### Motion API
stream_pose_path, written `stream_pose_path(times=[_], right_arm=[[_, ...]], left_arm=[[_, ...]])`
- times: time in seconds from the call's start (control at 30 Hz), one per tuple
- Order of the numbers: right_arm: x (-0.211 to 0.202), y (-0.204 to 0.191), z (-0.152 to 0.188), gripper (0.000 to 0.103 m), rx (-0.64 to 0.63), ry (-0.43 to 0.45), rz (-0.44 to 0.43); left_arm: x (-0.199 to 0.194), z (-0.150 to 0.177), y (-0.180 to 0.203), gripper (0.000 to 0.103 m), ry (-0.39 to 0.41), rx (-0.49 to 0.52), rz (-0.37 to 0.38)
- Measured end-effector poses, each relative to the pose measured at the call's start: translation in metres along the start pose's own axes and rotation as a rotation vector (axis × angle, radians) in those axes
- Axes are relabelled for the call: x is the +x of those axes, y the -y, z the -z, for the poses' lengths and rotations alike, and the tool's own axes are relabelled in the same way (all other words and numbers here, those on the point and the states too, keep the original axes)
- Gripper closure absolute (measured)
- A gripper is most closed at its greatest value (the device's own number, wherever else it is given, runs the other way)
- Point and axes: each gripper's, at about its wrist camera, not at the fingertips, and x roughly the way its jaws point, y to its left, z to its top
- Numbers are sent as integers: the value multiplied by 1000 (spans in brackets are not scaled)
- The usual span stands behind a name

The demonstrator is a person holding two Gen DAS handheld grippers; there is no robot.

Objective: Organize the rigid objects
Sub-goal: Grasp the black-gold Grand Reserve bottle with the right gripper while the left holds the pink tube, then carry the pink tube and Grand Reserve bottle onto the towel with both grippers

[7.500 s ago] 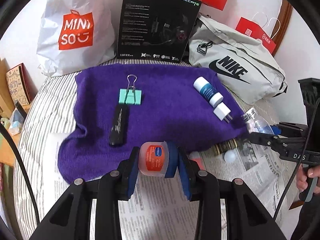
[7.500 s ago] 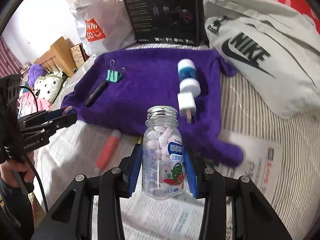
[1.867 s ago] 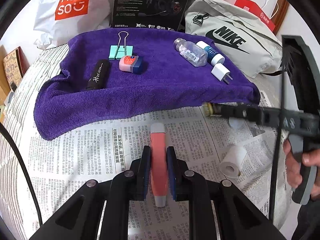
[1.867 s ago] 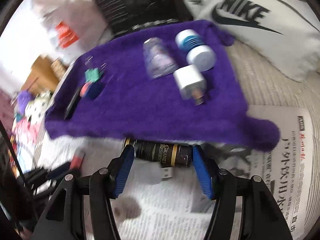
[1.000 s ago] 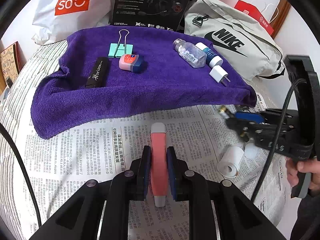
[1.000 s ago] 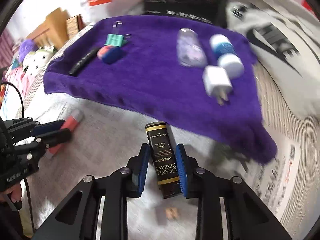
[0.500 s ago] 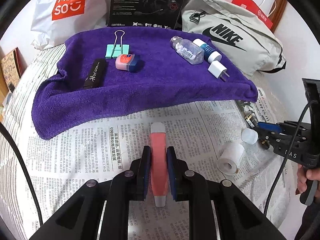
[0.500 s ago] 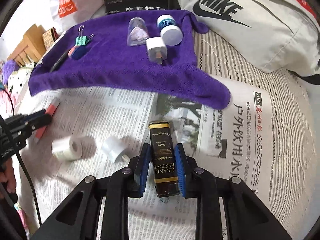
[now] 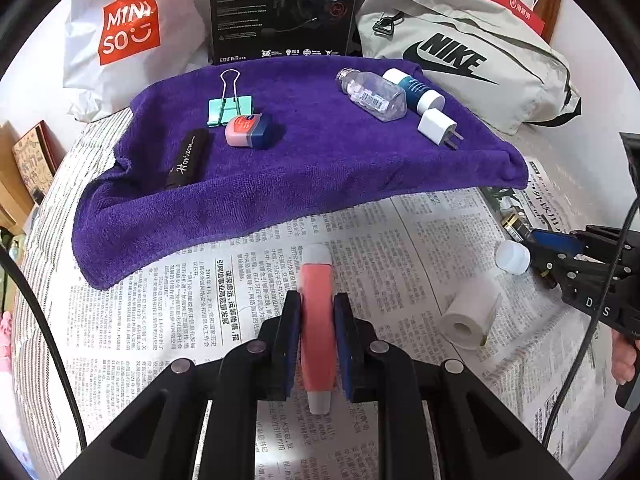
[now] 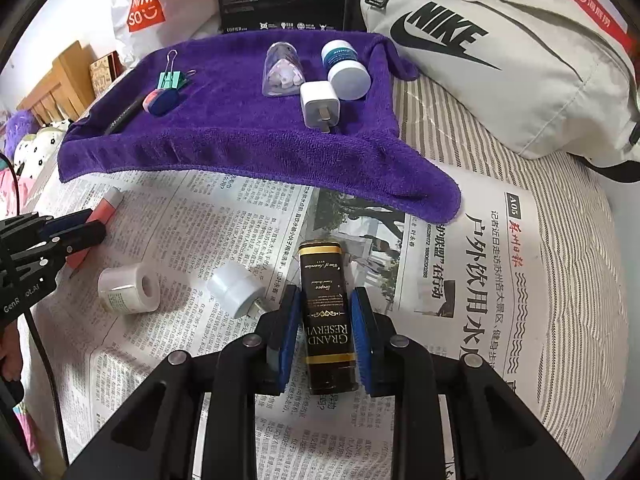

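Newspaper (image 9: 400, 248) spread over a striped bed (image 10: 572, 216), with a purple towel (image 9: 320, 168) covering the far part. Left gripper (image 9: 317, 332) low at the near edge of its own view, fingers clenched on a pink tube (image 9: 317, 320) with pale ends, lying along the fingers over the newspaper. Right gripper (image 10: 325, 332) likewise near, fingers grasping a black and gold box (image 10: 326, 320) printed GRAND RESERVE, its far end toward the towel edge. Just left of that box on the newspaper, a small white cap (image 10: 236, 288), and further left a white roll (image 10: 128, 288) lying on its side. On the towel, left group: a green binder clip (image 9: 230, 108), a small pink and blue jar (image 9: 248, 130) just near of it, touching or almost, and a black stick (image 9: 188, 158) marked Horizon to the left. Right group on the towel: a clear bottle (image 9: 372, 94) lying down, a blue and white tube (image 9: 414, 90) close at its right, and a white charger plug (image 9: 438, 126) just near of both. Behind the towel, a white Miniso bag (image 9: 128, 28), a black headset box (image 9: 280, 8) and a grey Nike bag (image 9: 460, 60). Part of a hand (image 9: 624, 356) visible at the right edge of the left view.
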Motion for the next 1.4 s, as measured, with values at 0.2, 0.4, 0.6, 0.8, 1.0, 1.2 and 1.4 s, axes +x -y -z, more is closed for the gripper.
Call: stream_pose_path(times=[0.2,0.4,0.6,0.8,1.0,1.2,1.4], right_arm=[[-3,0,8,77,8,38,-7],[-6,5,9,76,14,20,-43],[-6,3,12,75,-6,34,-43],[-7,8,9,79,-4,15,-70],[-19,19,10,80,36,8,-153],[-13,14,13,80,32,-7,-152],[-22,11,7,80,26,13,-169]], left_arm=[[0,1,2,87,6,2,-15],[-1,1,5,86,-14,27,-14],[-2,3,5,86,4,25,-26],[-3,2,1,87,-4,4,-3],[-19,3,-8,87,11,-16,32],[-19,3,-16,87,1,-46,60],[-23,0,-25,87,9,-83,114]])
